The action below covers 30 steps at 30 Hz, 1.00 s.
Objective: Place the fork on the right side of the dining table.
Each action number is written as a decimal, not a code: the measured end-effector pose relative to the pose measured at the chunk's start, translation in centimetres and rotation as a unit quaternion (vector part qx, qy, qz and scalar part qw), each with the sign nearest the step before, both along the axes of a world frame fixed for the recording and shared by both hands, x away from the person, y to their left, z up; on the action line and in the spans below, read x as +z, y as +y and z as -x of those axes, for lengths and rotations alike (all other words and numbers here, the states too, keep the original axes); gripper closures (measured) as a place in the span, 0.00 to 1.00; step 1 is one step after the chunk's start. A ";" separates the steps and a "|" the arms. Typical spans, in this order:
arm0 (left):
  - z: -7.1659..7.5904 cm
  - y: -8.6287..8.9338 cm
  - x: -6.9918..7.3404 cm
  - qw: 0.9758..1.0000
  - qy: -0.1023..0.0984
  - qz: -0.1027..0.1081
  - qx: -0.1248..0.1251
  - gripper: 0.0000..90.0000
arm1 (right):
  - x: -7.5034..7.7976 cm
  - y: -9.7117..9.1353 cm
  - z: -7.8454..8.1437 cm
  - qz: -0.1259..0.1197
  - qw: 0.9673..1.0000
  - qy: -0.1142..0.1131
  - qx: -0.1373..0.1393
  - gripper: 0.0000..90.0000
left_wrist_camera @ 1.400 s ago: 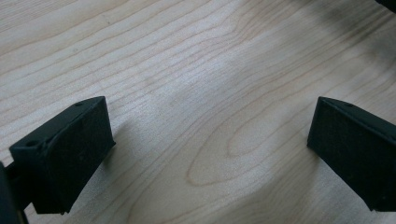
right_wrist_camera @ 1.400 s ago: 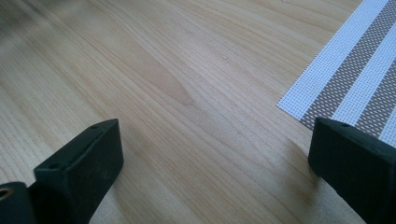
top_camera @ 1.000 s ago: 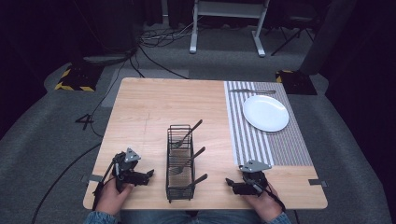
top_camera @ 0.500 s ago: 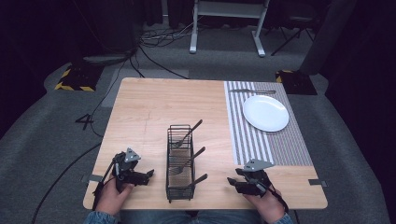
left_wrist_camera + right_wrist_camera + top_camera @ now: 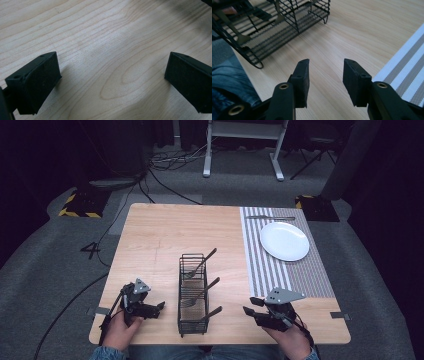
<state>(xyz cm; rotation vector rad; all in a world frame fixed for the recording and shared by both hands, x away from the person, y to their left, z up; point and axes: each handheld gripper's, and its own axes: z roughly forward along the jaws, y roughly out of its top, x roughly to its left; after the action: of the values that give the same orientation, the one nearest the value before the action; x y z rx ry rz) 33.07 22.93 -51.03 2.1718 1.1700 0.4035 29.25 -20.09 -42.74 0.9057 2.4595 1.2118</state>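
- The wooden table [image 5: 165, 240] is evenly lit from above; the surrounding floor falls dark.
- The high view is soft, slightly grainy.
- Gripper views show blurred jaws and soft shadows.

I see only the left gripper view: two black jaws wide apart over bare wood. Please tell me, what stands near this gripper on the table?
Observer: A black wire rack stands just to the right of the left gripper, holding three forks.
Operator: Where is the other gripper?
Observer: The right gripper sits beyond the rack, near the table's front edge, jaws open and empty.
Operator: Is there a place setting?
Observer: Yes. A white plate lies on a striped placemat at the far right, with a knife beyond the plate.
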 end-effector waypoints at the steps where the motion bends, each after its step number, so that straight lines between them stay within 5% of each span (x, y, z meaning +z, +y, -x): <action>1: 0.0 0.0 0.0 1.000 0.000 0.000 0.000 0.00 | 0.3 0.1 0.1 -0.003 1.000 0.000 0.001 0.63; 15: 0.0 0.0 0.0 1.000 0.000 0.000 0.001 0.00 | 4.1 2.8 1.2 -0.045 0.996 -0.025 0.068 0.65; 30: 0.0 0.0 0.0 1.000 0.001 0.002 0.002 0.00 | 5.9 4.2 2.4 -0.075 0.991 -0.032 0.106 0.65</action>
<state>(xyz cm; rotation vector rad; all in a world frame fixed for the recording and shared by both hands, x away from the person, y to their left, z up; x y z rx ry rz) 33.06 22.89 -51.04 2.1664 1.1746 0.4005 26.87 -15.93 -36.87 0.6399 2.4905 1.4892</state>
